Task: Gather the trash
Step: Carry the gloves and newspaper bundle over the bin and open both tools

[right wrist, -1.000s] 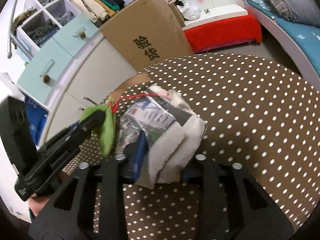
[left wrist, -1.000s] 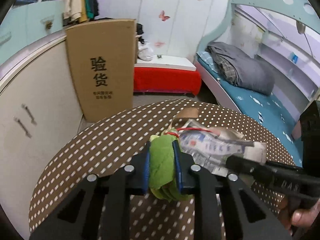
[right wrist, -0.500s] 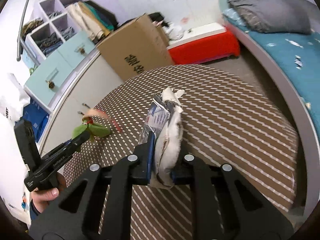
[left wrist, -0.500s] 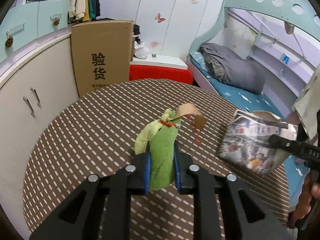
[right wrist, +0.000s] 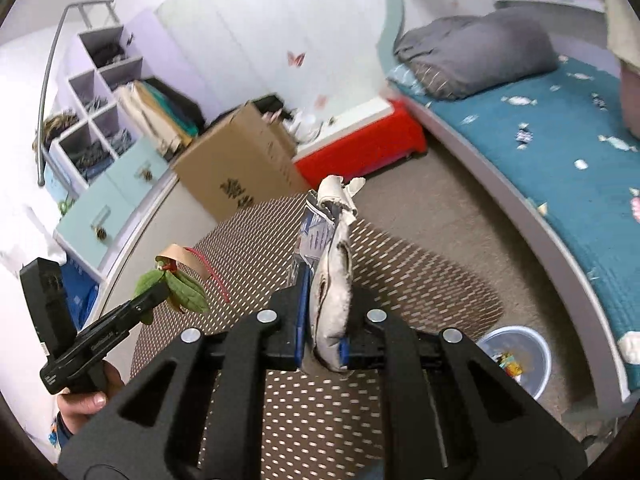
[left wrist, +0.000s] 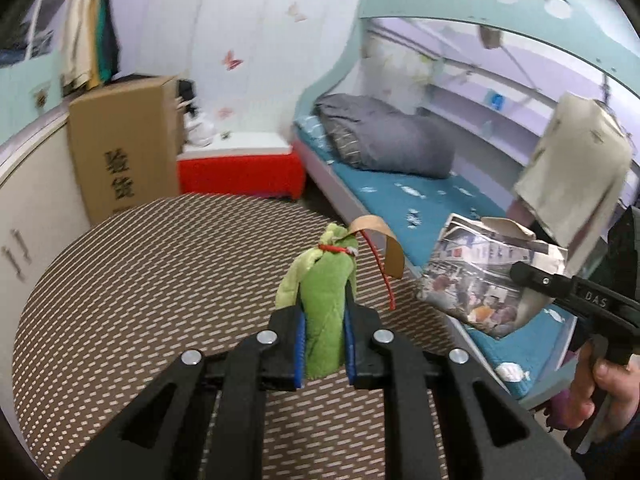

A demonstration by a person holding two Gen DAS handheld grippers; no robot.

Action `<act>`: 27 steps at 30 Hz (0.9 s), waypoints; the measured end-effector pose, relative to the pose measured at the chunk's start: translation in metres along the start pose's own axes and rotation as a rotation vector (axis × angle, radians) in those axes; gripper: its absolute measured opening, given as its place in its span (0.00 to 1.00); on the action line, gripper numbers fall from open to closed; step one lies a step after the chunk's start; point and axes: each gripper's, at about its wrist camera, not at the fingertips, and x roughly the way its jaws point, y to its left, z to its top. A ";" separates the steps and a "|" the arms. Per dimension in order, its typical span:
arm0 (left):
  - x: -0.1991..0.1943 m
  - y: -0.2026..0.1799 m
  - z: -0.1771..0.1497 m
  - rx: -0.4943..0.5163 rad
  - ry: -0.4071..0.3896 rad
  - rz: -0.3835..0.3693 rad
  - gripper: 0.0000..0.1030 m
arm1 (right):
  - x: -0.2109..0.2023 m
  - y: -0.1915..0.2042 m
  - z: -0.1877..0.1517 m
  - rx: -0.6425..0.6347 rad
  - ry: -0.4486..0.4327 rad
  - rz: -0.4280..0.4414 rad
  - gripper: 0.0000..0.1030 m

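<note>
Brown dotted round table (left wrist: 160, 280) fills the foreground. Above it, the left gripper (left wrist: 324, 336) pinches a green cloth bundle tied with red string (left wrist: 326, 300). Beyond the table's right edge, the right gripper (right wrist: 324, 340) clamps a crumpled newspaper wad (right wrist: 330, 280), above a pale blue basin (right wrist: 520, 356) on the floor.

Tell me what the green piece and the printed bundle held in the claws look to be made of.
Green piece: likely soft fleecy fabric, matte; it has a fuzzy nap and is tied with red string. Printed bundle: crumpled newsprint-like paper, matte, with printed photos and torn edges.
</note>
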 end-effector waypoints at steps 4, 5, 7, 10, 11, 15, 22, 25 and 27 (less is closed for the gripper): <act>0.009 -0.054 0.010 0.048 0.002 -0.059 0.14 | -0.031 -0.020 0.009 0.006 -0.063 -0.052 0.12; 0.011 -0.064 0.011 0.059 0.003 -0.072 0.14 | -0.040 -0.028 0.011 0.011 -0.080 -0.073 0.12; 0.017 -0.098 0.014 0.098 0.005 -0.111 0.14 | -0.055 -0.045 0.013 0.023 -0.102 -0.117 0.12; 0.029 -0.134 0.012 0.131 0.018 -0.160 0.14 | -0.073 -0.068 0.012 0.047 -0.121 -0.170 0.12; 0.036 -0.151 0.009 0.144 0.029 -0.181 0.14 | -0.078 -0.077 0.010 0.054 -0.124 -0.189 0.12; 0.060 -0.188 -0.006 0.163 0.092 -0.238 0.14 | -0.090 -0.109 0.000 0.094 -0.114 -0.257 0.12; 0.116 -0.242 -0.046 0.214 0.228 -0.260 0.14 | -0.074 -0.171 -0.028 0.183 -0.019 -0.364 0.12; 0.144 -0.251 -0.062 0.227 0.293 -0.245 0.14 | -0.059 -0.194 -0.041 0.223 0.031 -0.386 0.12; 0.162 -0.255 -0.073 0.235 0.338 -0.233 0.14 | -0.045 -0.206 -0.049 0.248 0.069 -0.390 0.12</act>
